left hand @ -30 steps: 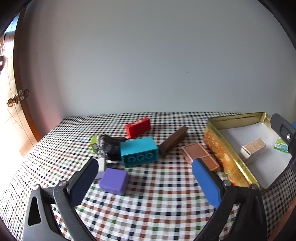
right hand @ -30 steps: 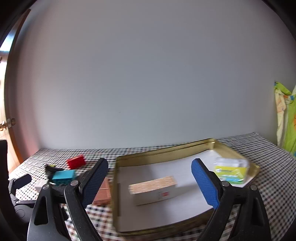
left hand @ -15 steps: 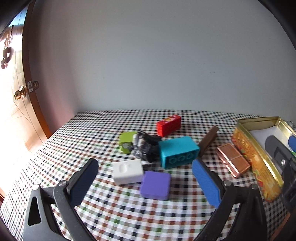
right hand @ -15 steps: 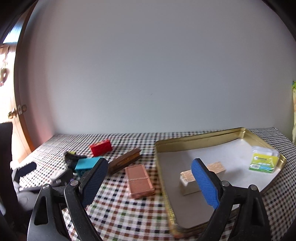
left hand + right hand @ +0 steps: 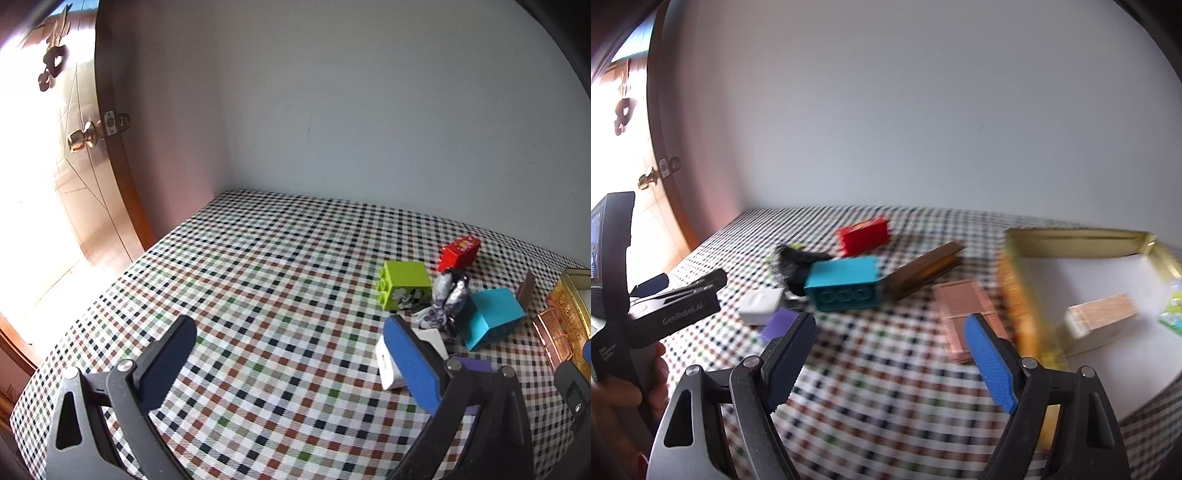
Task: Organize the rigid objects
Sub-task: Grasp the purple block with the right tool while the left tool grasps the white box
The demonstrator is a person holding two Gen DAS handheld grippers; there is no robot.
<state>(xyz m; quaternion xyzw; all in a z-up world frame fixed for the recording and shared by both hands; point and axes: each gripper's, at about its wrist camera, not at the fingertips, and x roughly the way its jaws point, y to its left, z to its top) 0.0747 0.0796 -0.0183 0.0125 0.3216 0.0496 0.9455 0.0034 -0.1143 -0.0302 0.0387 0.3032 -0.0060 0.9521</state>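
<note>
Right wrist view showed the right tool (image 5: 890, 354) released and empty, its jaws having just been closing a little, above the checked table (image 5: 886, 398). The loose pieces lay left of the gold tin (image 5: 1071, 240): the copper case (image 5: 964, 314) just beside it, the teal brick (image 5: 846, 288) farther. The left tool (image 5: 291, 358) was also released. It was better to pick the copper case first, to descend squarely and to close on its long edges.

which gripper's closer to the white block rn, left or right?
Left. The left gripper has the white block right at its right finger, partly hidden behind it. The right gripper sits further back, with the block ahead and to its left, beyond its left finger. Both are open and empty.
</note>
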